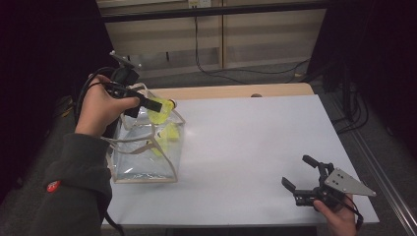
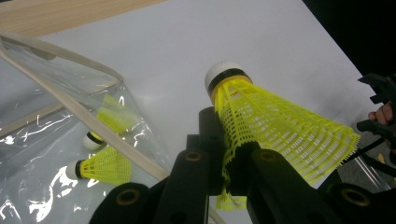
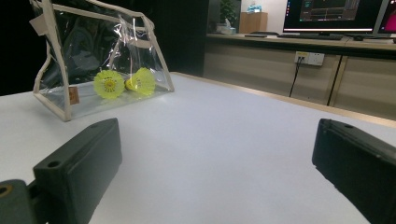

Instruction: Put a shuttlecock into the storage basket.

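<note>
Holding a yellow shuttlecock [image 2: 275,126] by the lower edge of its mesh skirt, the left gripper [image 1: 150,104] hangs over the open top of the clear bag [image 1: 142,162], which stands near the left edge of the desk [image 1: 246,147]. The jaws are closed on the skirt only, with the white cork tip pointing away from them toward the far side of the desk. Two more shuttlecocks [image 3: 123,83] lie already inside the bag, on its bottom. The grip looks thin — the soft plastic net may bend and slip out, I think, and then the shuttlecock could fall beside the bag instead of into it. The bag mouth is narrow and its cream straps [image 2: 93,126] cross it, so the skirt may catch there. The right gripper [image 1: 307,182] rests near the near right corner, jaws wide open and holding nothing — it does not steady the bag, which may tip if pushed.
</note>
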